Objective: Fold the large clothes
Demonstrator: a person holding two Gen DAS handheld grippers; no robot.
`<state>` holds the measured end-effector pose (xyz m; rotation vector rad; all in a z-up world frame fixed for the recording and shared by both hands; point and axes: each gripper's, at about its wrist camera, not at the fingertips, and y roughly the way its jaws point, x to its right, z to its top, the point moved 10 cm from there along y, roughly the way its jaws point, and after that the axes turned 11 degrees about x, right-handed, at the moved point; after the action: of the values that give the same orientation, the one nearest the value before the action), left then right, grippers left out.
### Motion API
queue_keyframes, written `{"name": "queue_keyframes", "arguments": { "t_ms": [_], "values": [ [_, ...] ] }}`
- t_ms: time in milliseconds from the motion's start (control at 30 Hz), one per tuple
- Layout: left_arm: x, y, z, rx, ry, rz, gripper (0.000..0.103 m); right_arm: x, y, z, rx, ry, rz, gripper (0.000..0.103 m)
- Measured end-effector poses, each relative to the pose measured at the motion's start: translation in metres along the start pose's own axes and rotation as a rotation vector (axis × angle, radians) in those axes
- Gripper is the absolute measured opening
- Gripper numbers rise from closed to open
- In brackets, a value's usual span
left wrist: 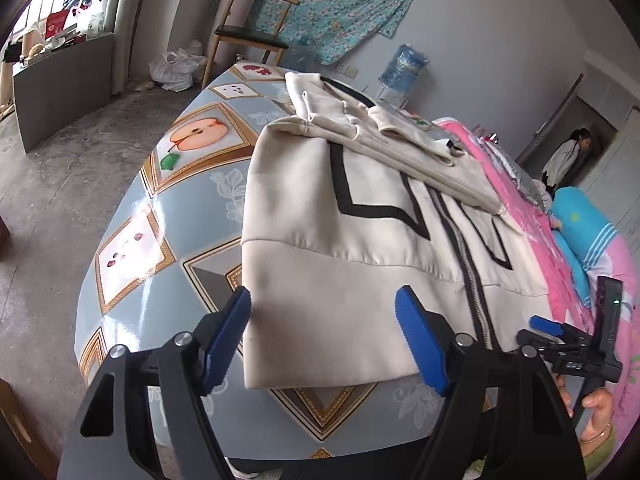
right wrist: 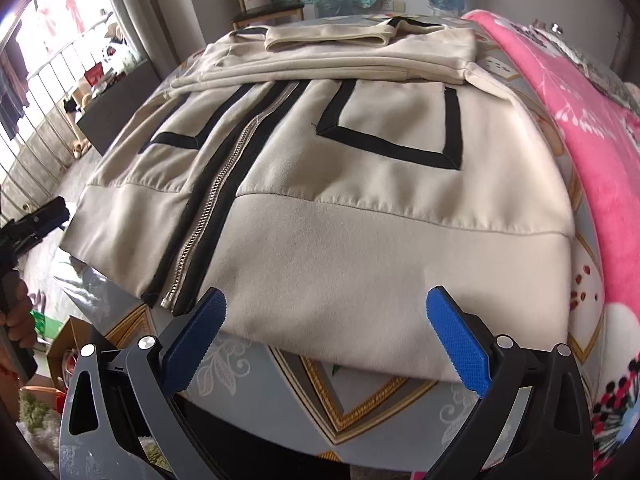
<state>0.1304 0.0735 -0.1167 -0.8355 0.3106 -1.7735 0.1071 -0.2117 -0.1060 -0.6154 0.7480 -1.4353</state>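
A cream jacket with black stripes and a zipper lies flat on the patterned table, both sleeves already folded across its upper part; the hem band faces you at the near edge. Your left gripper hangs over the left corner of the hem, jaws spread and holding nothing; your right gripper hangs over the right part of the hem, jaws likewise spread and empty, pads clear of the cloth. A pink blanket lies along the table's right side. The step in hand looks like taking the hem for the bottom-up fold; next, you would lower both grippers, pinch the hem band near each corner, then carry it evenly towards the collar.
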Motion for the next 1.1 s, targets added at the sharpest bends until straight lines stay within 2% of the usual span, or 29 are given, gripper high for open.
{"name": "queue_keyframes", "arguments": {
  "t_ms": [167,300,333,367,433,500,600,733,867,967,1067,1100],
  "values": [
    [-0.014,0.015,0.004,-0.014,-0.017,0.037,0.068,0.009,-0.005,-0.006,-0.005,0.005,-0.011,0.097],
    [-0.021,0.027,0.012,-0.026,-0.047,0.029,0.068,0.015,-0.008,-0.006,0.004,0.039,-0.008,0.097],
    [-0.021,0.027,0.013,-0.030,-0.053,0.025,0.065,0.016,-0.009,-0.005,0.009,0.050,-0.005,0.097],
    [-0.021,0.028,0.013,-0.035,-0.064,0.015,0.057,0.017,-0.009,-0.004,0.012,0.059,-0.004,0.097],
    [-0.023,0.026,0.011,-0.032,-0.087,0.015,0.050,0.020,-0.009,-0.003,0.013,0.070,-0.002,0.097],
    [-0.027,0.022,0.007,-0.039,-0.104,0.019,0.036,0.021,-0.010,-0.003,0.010,0.074,0.000,0.097],
    [-0.031,0.014,-0.001,-0.064,-0.145,0.009,0.026,0.022,-0.010,-0.003,0.011,0.067,-0.002,0.097],
    [-0.029,-0.001,-0.015,-0.131,-0.126,0.018,0.023,0.019,-0.014,0.003,0.036,0.060,0.011,0.097],
    [-0.023,-0.011,-0.029,-0.181,-0.121,0.013,0.023,0.001,-0.023,0.013,0.083,0.044,0.059,0.097],
    [-0.022,-0.012,-0.032,-0.179,-0.134,0.013,0.022,-0.024,-0.033,0.023,0.136,-0.005,0.120,0.097],
    [-0.020,-0.014,-0.026,-0.159,-0.159,0.004,0.009,-0.055,-0.040,0.028,0.171,-0.059,0.194,0.097],
    [-0.018,-0.016,-0.024,-0.151,-0.163,-0.007,0.008,-0.069,-0.041,0.029,0.177,-0.080,0.226,0.097]
  ]
}}
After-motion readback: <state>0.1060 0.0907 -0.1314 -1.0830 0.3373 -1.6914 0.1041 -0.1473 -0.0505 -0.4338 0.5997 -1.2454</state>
